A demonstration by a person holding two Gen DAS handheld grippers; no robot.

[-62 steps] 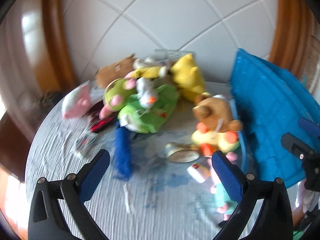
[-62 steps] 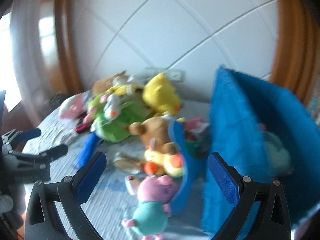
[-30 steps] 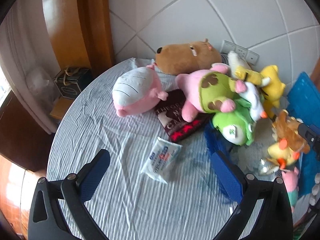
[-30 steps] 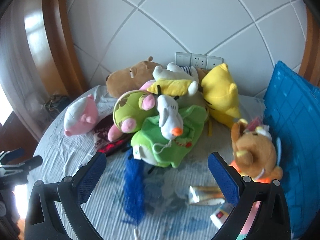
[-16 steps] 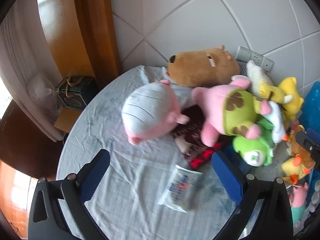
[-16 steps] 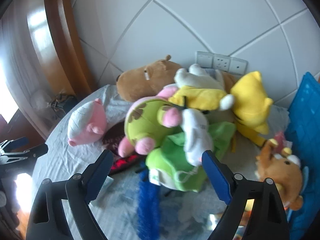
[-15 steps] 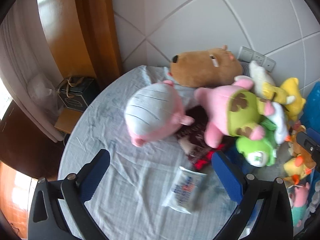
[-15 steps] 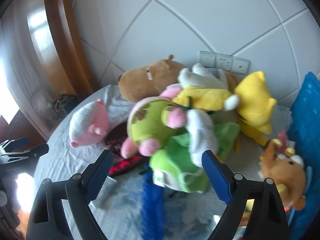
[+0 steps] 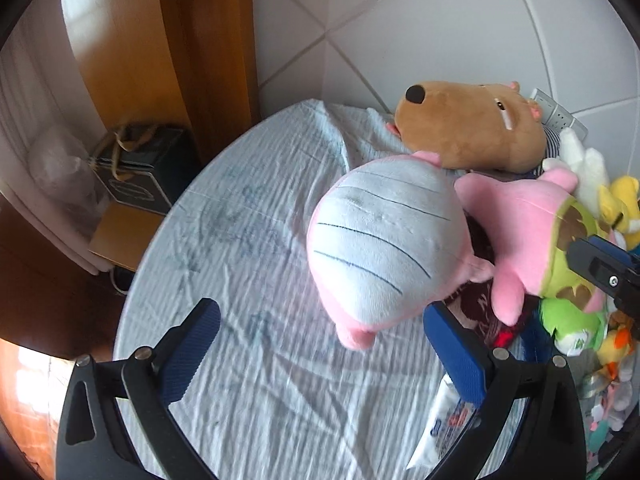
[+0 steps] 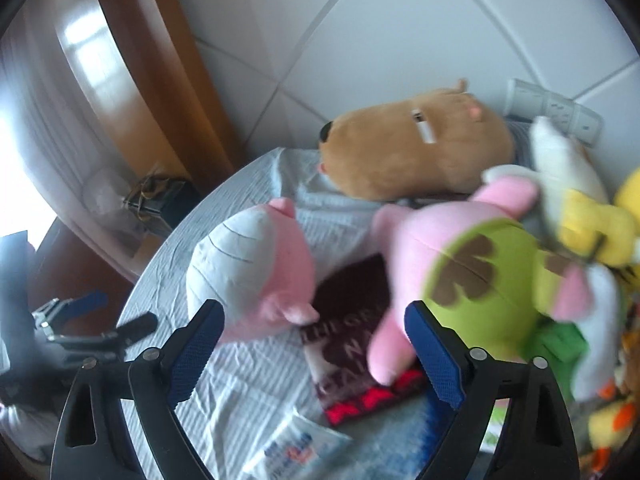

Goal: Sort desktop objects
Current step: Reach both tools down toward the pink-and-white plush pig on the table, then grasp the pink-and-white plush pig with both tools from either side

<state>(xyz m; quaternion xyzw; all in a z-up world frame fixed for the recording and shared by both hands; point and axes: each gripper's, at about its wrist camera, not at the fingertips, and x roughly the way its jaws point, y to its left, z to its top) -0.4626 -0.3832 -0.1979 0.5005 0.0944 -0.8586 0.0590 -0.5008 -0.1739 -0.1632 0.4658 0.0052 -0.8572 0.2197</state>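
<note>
A pink and white plush lies on the round table, just beyond my left gripper, which stands open with nothing held. The same plush sits ahead and left of my right gripper; its jaws are opening, with nothing pressed between the pads. Beside it lie a dark red book and a pink and green plush. A brown plush rests by the wall. A white tissue packet lies near the front. The right gripper's finger shows at the left view's edge.
The striped tablecloth ends in a curved table edge on the left. Below it stands a black box with rope. A wooden frame and wall sockets are behind. More plush toys pile at the right.
Both grippers have swung left and lower over the table. The pink and white plush now looms larger and closer. The blue bag has left both views.
</note>
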